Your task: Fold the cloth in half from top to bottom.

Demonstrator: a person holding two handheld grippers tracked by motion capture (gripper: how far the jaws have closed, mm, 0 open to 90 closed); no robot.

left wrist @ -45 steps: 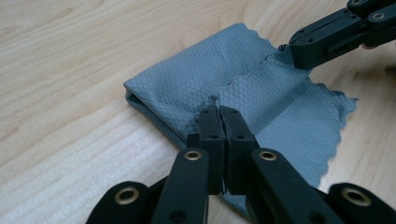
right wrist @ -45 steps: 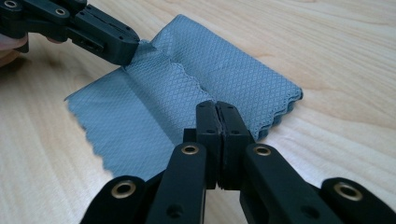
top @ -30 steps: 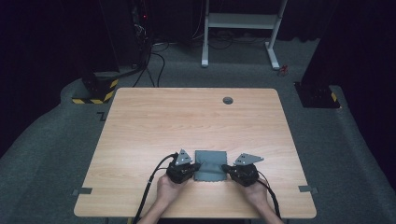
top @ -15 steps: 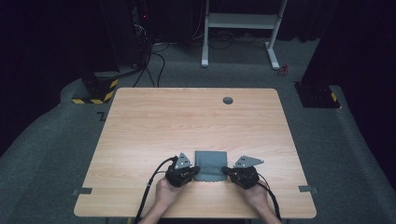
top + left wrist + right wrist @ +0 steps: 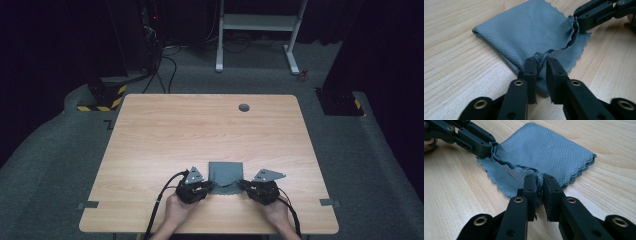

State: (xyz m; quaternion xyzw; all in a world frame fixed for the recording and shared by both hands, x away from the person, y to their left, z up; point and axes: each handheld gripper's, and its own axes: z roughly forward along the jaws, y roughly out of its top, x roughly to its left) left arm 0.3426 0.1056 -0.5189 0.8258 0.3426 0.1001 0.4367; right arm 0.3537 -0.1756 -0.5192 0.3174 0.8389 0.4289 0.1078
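Note:
A grey-blue folded cloth [image 5: 226,172] lies flat on the wooden table [image 5: 200,130] near its front edge. Its scalloped near edge is ruffled up between the two grippers. My left gripper [image 5: 541,61] sits at the near left corner [image 5: 212,187]. Its jaws have just been opening, and a bunched bit of cloth [image 5: 531,30] stands loose in the gap. My right gripper [image 5: 538,178] sits at the near right corner [image 5: 242,186]. Its jaws have also just been opening, by a narrower gap, with a fold of cloth [image 5: 544,147] still between them. Each gripper shows in the other's view [image 5: 579,21] [image 5: 489,148].
A round cable hole [image 5: 243,107] sits near the table's far edge. Cables trail from both grippers off the front edge. Beyond the table stand a white desk frame [image 5: 260,22] and a yellow-black striped base [image 5: 100,102] on the dark carpet.
Both hands have kept their places at the cloth's near corners. The cloth lies where it was.

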